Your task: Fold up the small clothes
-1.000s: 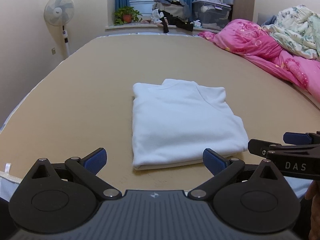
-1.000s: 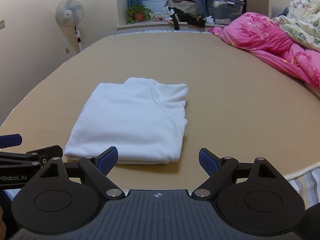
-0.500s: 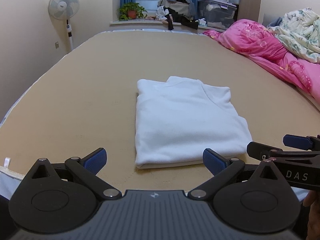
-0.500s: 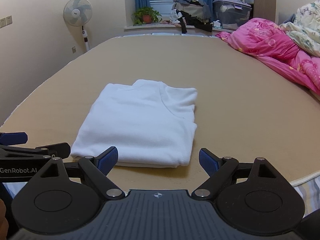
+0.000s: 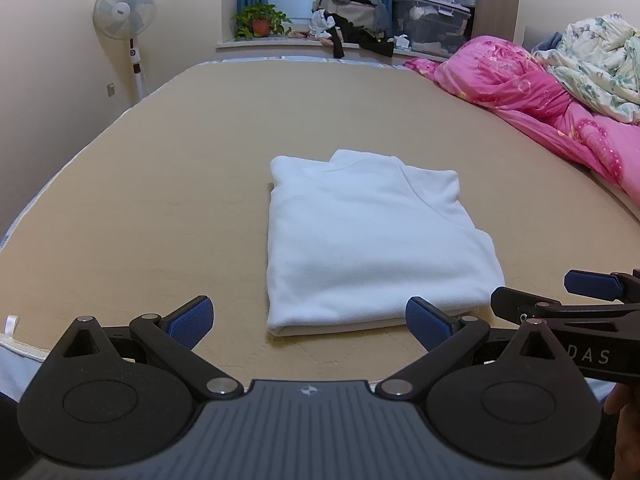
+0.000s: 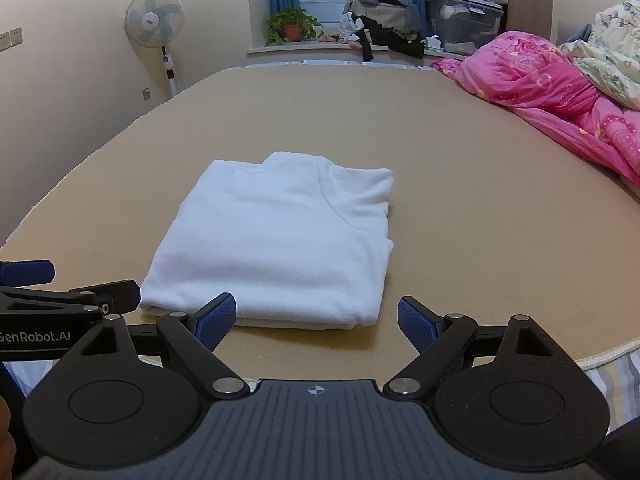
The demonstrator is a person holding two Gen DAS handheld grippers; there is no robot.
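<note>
A white garment [image 5: 372,240] lies folded into a neat rectangle on the tan bed surface [image 5: 160,200]; it also shows in the right wrist view [image 6: 276,240]. My left gripper [image 5: 310,322] is open and empty, just short of the garment's near edge. My right gripper [image 6: 316,322] is open and empty, also just short of the near edge, toward its right corner. The right gripper appears from the side in the left wrist view [image 5: 560,304], and the left gripper appears in the right wrist view [image 6: 72,292].
A pink quilt [image 5: 540,100] and a floral blanket [image 5: 600,64] are heaped along the right. A standing fan [image 5: 125,16] is at the far left. A windowsill holds a potted plant [image 5: 260,20], piled clothes [image 5: 352,8] and a storage box [image 5: 432,20]. The bed's near edge [image 6: 600,354] is close.
Both grippers have drawn back and risen slightly, so the folded garment sits a little further ahead. The garment has not moved. Both grippers stay open.
</note>
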